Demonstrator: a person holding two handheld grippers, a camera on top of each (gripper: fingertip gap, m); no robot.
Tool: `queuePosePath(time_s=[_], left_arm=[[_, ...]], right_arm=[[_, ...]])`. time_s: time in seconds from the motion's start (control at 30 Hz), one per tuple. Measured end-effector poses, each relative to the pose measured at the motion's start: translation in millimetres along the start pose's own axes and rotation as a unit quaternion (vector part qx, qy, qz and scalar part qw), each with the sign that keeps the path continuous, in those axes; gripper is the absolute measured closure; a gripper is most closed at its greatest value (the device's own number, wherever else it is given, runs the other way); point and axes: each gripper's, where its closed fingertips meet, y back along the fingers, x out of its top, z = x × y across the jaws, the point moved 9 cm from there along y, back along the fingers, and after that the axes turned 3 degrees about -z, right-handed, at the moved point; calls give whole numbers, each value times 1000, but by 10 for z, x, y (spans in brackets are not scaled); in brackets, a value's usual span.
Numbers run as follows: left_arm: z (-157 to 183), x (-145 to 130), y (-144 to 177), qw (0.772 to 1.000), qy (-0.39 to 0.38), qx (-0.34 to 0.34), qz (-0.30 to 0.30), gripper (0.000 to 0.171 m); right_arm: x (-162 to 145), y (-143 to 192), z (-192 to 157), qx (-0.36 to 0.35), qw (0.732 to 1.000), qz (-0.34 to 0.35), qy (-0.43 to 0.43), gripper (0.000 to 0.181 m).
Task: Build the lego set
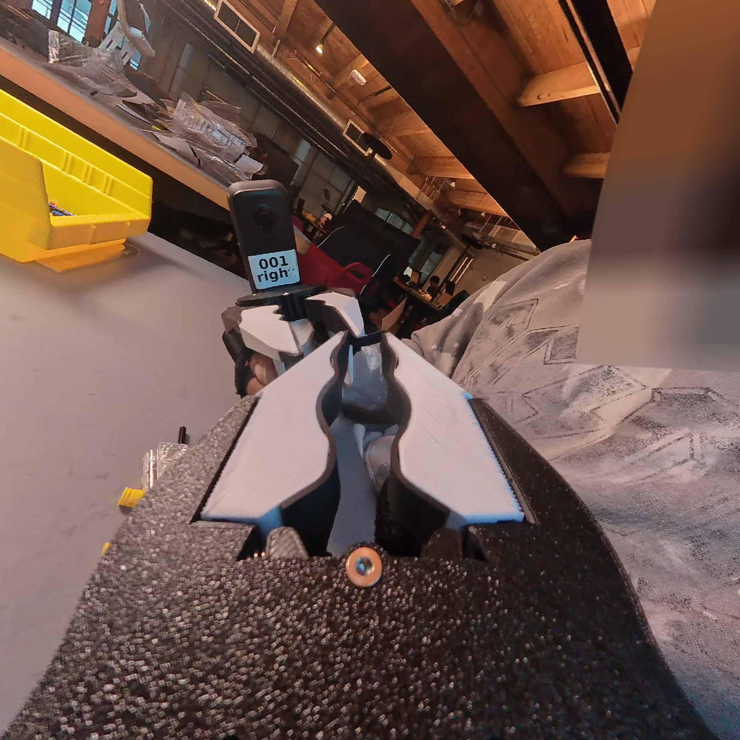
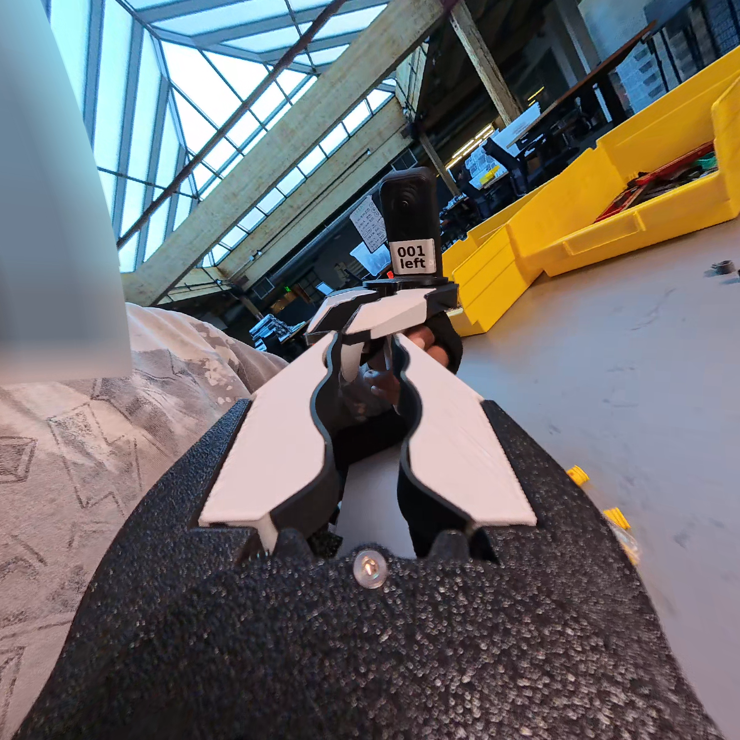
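Note:
Both grippers are held above the grey table [image 1: 80, 360], pointing at each other with their tips almost meeting. My left gripper [image 1: 363, 337] has its white fingers nearly closed on a small thin black piece [image 1: 366, 339] at the tips. The right gripper [image 1: 298, 326] shows just beyond it, held by a gloved hand. In the right wrist view my right gripper [image 2: 364, 340] has its tips a little apart. The left gripper's white fingers [image 2: 348, 360] sit in that gap, so I cannot tell what it holds. Small yellow Lego pieces [image 2: 576, 476] lie on the table.
Yellow parts bins stand at the table's far edge [image 1: 80, 208] [image 2: 600, 224]. A clear plastic bag [image 1: 160, 460], a yellow piece [image 1: 130, 496] and a small black piece [image 2: 724, 268] lie on the table. A person's grey patterned sleeve [image 1: 560, 380] is close beside the grippers.

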Motion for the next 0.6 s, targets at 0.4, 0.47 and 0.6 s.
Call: queuePosePath(time_s=[0.4,0.47,0.6], left_arm=[[40,-28,-16,1000,-4,-14,-11,161],[47,-28,-20,1000,-4,-15,-13,161],[68,-29,-21,1000,-12,-12,-19,161]], right_arm=[[-15,-101,-33,8,1000,-16,11,153],[-17,-110,-38,9,1000,-18,10,153],[-18,-127,-53,7,1000,-20,11,152]])
